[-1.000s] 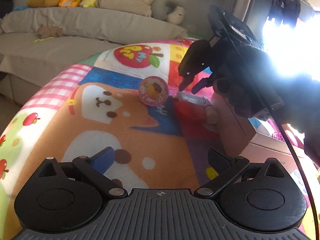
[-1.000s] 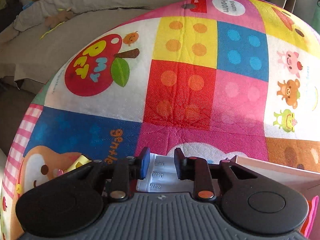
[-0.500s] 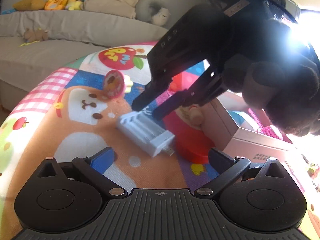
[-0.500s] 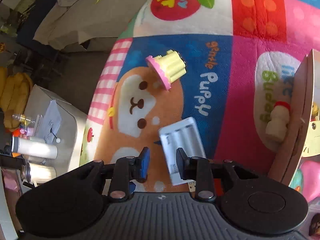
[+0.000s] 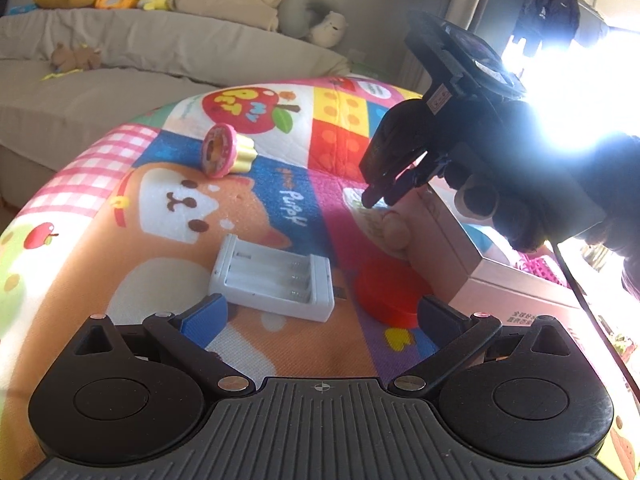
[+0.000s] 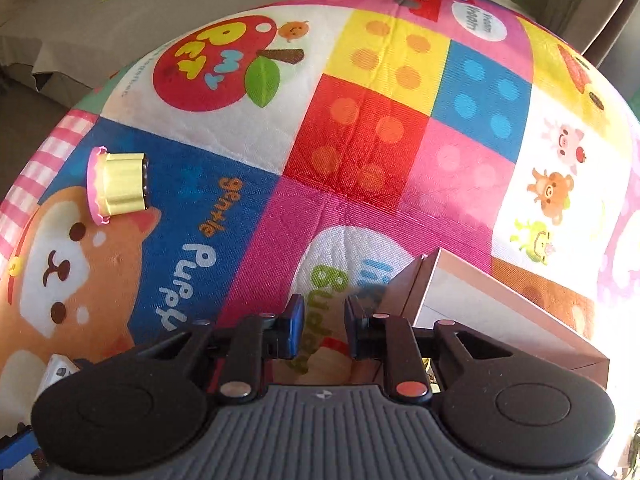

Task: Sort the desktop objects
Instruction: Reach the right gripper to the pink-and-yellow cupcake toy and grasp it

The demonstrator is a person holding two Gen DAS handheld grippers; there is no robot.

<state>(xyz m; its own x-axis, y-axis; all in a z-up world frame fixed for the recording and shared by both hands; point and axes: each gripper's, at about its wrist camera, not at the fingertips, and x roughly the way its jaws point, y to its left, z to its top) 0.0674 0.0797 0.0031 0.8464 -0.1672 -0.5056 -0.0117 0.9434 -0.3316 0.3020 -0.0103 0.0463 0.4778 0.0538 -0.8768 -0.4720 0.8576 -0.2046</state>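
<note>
A white battery holder [image 5: 276, 280] lies on the colourful mat just ahead of my left gripper [image 5: 320, 316], which is open and empty. A red round lid [image 5: 386, 296] lies beside its right finger. A small beige figure [image 5: 394, 232] leans by the pink box [image 5: 460, 248]. My right gripper [image 5: 380, 196] hovers just above that figure, jaws narrowly apart and empty; in its own view [image 6: 324, 326] the figure [image 6: 326, 364] shows between the fingers. A toy cupcake [image 5: 226, 156] lies on its side farther left, also in the right wrist view [image 6: 116, 184].
The pink box's open edge [image 6: 500, 300] stands at the right. A grey sofa [image 5: 140, 60] with cushions and plush toys runs behind the mat. Strong glare fills the upper right.
The right gripper let go of the battery holder, which now lies on the mat, and moved right to hover over the beige figure by the box. The left gripper stayed open.
</note>
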